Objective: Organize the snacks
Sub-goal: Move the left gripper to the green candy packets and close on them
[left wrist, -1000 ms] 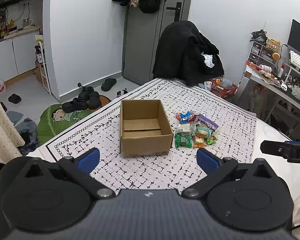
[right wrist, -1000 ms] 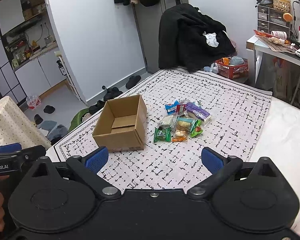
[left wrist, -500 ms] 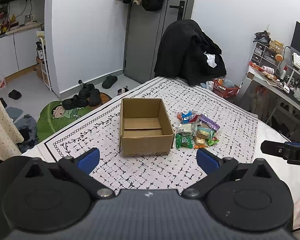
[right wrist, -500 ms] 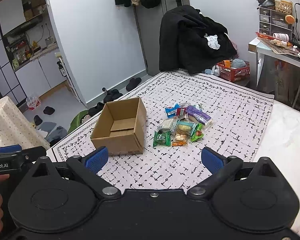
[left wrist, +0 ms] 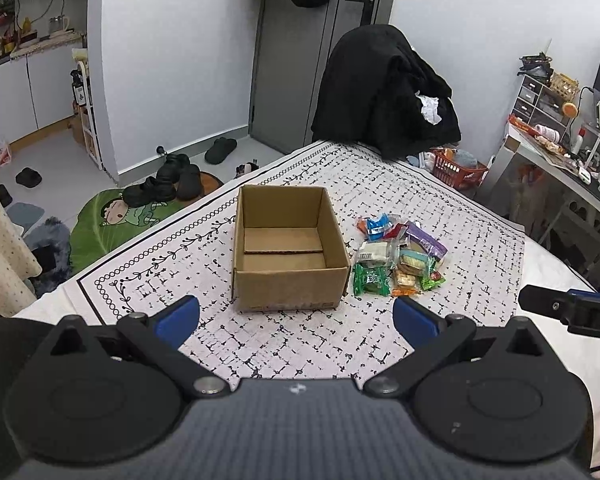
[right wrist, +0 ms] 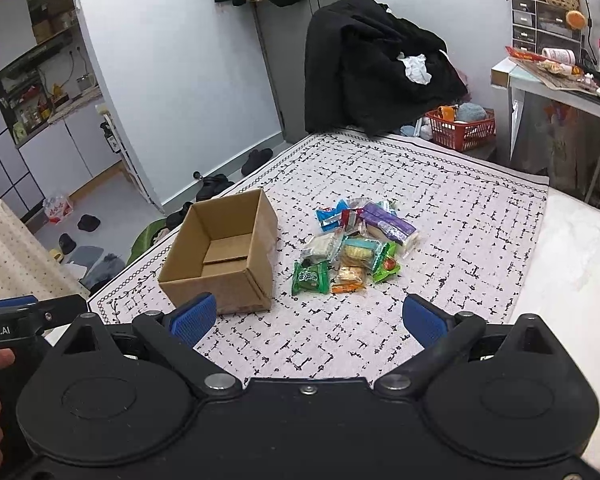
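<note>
A loose pile of small wrapped snack packets [left wrist: 398, 256] lies near the middle of the left wrist view, slightly right of centre, on a white cloth printed with short black dashes and a vine border [left wrist: 380, 184]. At the pile's near edge a green packet [left wrist: 370, 279] sits beside an orange one [left wrist: 405, 283]; a purple packet [left wrist: 425, 238] and a blue one [left wrist: 376, 226] lie at the far side. In the right wrist view the same pile [right wrist: 356, 246] sits just above centre.

Just left of the pile stands an open brown cardboard box [left wrist: 286, 246], upright, its flaps folded flat inside and nothing else in it. The green packet lies close to the box's near right corner; whether they touch cannot be told.

The left gripper [left wrist: 296, 318] fills the lower part of its frame, its blue-padded fingers [left wrist: 178, 318] spread wide, holding nothing, above the cloth short of the box. The right gripper [right wrist: 308, 318] is likewise spread wide and empty in the lower part of its own frame, with blue fingers [right wrist: 424, 322] pointing towards the pile. Each tool's tip shows at the edge of the other's view.

Beyond the cloth, in the upper centre, a chair draped with black clothing [left wrist: 384, 92] stands before a grey door [left wrist: 300, 52]. A red plastic basket [left wrist: 458, 168] sits on the floor right of it, and dark slippers [left wrist: 172, 182] lie on the floor at centre left.
</note>
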`<state>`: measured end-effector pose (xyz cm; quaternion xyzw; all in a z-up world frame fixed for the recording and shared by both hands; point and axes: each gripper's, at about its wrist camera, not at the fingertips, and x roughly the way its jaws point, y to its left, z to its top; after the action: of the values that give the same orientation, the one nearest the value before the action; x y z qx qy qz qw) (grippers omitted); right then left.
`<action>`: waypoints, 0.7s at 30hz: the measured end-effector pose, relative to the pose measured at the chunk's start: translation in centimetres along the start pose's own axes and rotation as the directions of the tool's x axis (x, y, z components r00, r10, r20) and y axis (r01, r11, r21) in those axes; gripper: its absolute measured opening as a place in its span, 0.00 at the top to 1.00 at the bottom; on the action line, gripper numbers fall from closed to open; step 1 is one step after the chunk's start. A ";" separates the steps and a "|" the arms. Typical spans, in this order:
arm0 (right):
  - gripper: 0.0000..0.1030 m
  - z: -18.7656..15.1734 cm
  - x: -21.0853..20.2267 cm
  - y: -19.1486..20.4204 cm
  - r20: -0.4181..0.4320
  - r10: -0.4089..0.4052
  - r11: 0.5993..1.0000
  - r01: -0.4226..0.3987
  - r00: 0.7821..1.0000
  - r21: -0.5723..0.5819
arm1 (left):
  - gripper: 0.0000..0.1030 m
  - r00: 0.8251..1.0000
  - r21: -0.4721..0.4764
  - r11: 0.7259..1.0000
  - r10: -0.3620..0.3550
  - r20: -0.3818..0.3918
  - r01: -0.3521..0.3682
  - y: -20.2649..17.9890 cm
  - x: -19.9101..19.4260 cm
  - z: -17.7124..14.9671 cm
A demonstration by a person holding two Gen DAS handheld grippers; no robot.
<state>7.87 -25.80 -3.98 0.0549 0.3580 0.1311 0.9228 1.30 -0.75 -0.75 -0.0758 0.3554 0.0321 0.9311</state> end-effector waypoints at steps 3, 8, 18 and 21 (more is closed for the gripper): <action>0.03 0.2 0.8 -0.6 -0.006 0.004 1.000 -0.004 1.000 0.009 | 0.01 1.000 -0.001 1.000 0.002 -0.013 -0.002 -0.3 0.9 0.2; 0.03 0.4 2.1 -1.6 -0.021 0.009 1.000 -0.008 1.000 0.028 | 0.01 0.999 -0.005 1.000 -0.008 -0.033 0.008 -0.8 2.4 0.7; 0.03 0.8 4.9 -3.7 -0.046 0.011 0.997 -0.007 0.999 0.082 | 0.01 0.997 -0.009 1.000 -0.018 -0.076 0.017 -2.4 5.7 1.7; 0.03 0.7 5.7 -4.3 -0.058 0.019 0.995 -0.013 0.998 0.096 | 0.01 0.996 -0.007 1.000 -0.026 -0.090 0.025 -2.9 6.6 1.8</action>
<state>13.28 -28.31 -7.94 0.0979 0.3902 0.1227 0.9072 7.73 -3.26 -3.53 -0.0844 0.3958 0.0178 0.9143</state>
